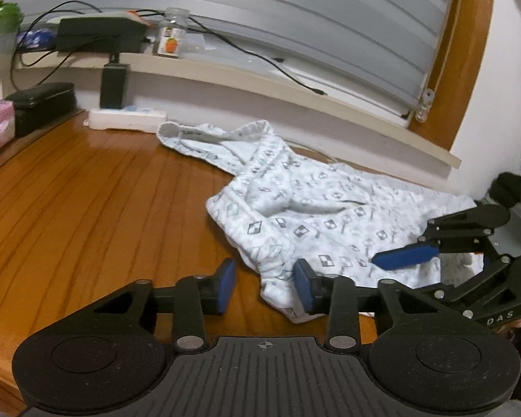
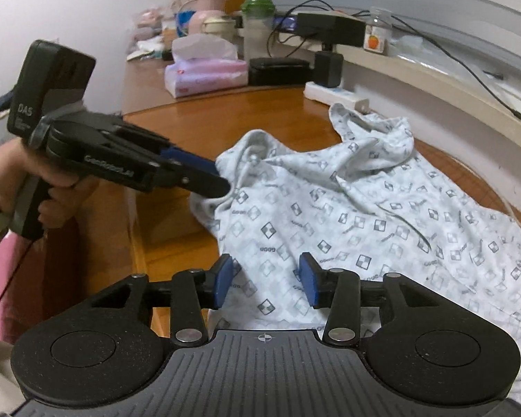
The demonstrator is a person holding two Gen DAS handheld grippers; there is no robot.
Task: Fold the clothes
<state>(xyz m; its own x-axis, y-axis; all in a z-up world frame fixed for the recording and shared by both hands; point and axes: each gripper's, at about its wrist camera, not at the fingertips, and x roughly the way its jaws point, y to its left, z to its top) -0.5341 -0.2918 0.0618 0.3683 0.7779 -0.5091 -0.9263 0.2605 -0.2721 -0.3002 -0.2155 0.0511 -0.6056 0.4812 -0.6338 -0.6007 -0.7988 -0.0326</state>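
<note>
A white garment with a grey diamond print [image 1: 305, 208] lies crumpled on the wooden table [image 1: 87, 187]; it also shows in the right wrist view [image 2: 357, 219]. My left gripper [image 1: 265, 285] is open at the garment's near cuff, its right pad against the cloth; it also shows in the right wrist view [image 2: 218, 180] at the garment's left edge. My right gripper [image 2: 267, 283] is open, low over the garment's near hem, holding nothing; it shows in the left wrist view [image 1: 385, 260] over the garment's right side.
A white power strip [image 1: 126, 118], a black case [image 1: 41, 104] and a pink tissue pack [image 2: 205, 76] stand at the table's back. A window sill [image 1: 225, 73] holds a black box, a jar and cables. The table's left edge [image 2: 139, 243] drops off.
</note>
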